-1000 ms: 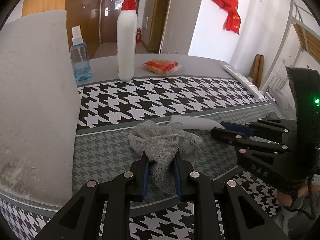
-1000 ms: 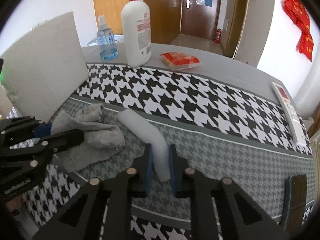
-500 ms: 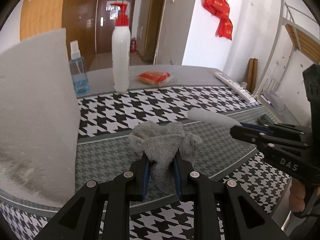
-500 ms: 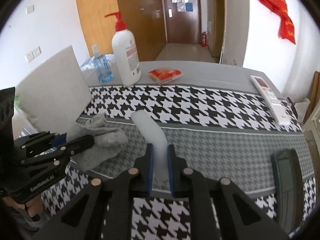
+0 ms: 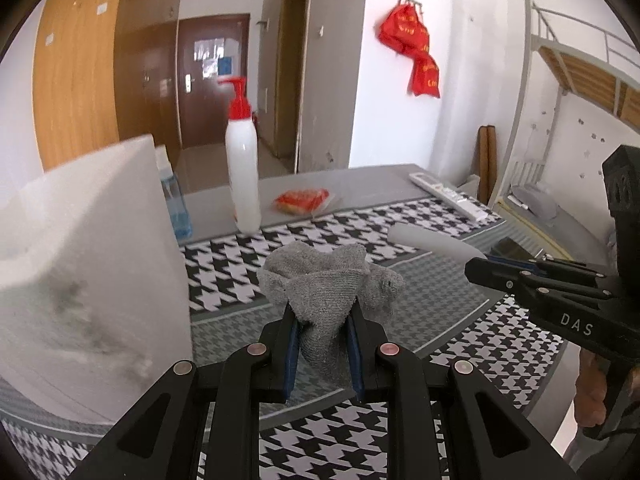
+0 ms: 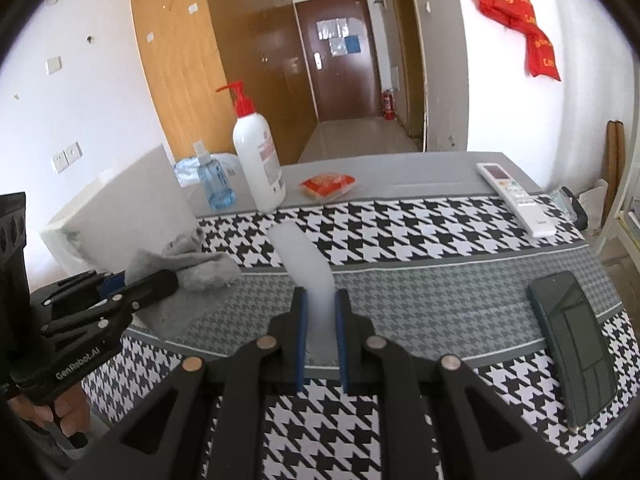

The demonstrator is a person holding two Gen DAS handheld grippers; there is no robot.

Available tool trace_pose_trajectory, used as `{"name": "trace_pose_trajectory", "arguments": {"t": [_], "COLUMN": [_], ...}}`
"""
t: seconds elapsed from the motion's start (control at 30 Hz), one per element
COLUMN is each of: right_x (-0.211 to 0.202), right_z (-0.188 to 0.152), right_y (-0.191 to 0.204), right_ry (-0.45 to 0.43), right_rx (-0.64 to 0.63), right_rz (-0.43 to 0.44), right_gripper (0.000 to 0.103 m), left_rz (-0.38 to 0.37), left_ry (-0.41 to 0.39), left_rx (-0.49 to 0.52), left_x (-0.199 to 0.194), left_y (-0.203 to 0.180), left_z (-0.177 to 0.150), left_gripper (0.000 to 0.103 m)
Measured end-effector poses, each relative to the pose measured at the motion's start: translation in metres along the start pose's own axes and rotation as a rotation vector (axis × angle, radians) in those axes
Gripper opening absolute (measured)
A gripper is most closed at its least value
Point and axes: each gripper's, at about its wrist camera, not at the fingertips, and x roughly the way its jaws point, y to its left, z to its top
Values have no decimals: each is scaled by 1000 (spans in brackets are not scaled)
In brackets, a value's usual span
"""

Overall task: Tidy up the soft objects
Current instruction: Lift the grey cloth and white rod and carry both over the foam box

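Observation:
My left gripper (image 5: 323, 320) is shut on a crumpled grey cloth (image 5: 326, 284) and holds it above the houndstooth table. My right gripper (image 6: 320, 300) is shut on a white foam roll (image 6: 304, 258) that sticks out forward, lifted off the table. In the left wrist view the foam roll (image 5: 430, 242) and right gripper (image 5: 476, 268) are at the right. In the right wrist view the grey cloth (image 6: 192, 262) and left gripper (image 6: 166, 282) are at the left.
A large white foam block (image 5: 88, 264) stands at the left. A white pump bottle (image 6: 258, 160), a blue spray bottle (image 6: 214, 180), a red snack packet (image 6: 328, 184) and a white remote (image 6: 516, 198) lie at the back. A dark phone (image 6: 572, 342) lies at the right.
Both grippers have risen from the table, carrying the grey cloth and the foam roll up with them. The views now look from higher up.

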Motion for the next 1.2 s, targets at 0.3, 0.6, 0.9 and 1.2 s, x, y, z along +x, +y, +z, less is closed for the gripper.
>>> {"name": "trace_pose_trajectory", "arguments": {"t": [0.3, 0.6, 0.9, 1.2], "right_x": [-14, -34, -45, -51], "right_z": [5, 12, 18, 27], "right_y": [12, 27, 42, 59], "right_ry": [-47, -98, -136, -175], "right_rx": [19, 2, -21, -57], "right_rz": [-4, -6, -3, 1], "right_gripper": [16, 16, 16, 16], "left_rz": [-10, 4, 25, 49], "left_ry": [-62, -132, -179, -221], "left_rx": [27, 39, 33, 24], "left_x": [-26, -49, -65, -78], "left_y": [5, 11, 20, 29], "left_z": [9, 16, 18, 21], "left_gripper": [22, 22, 22, 22]}}
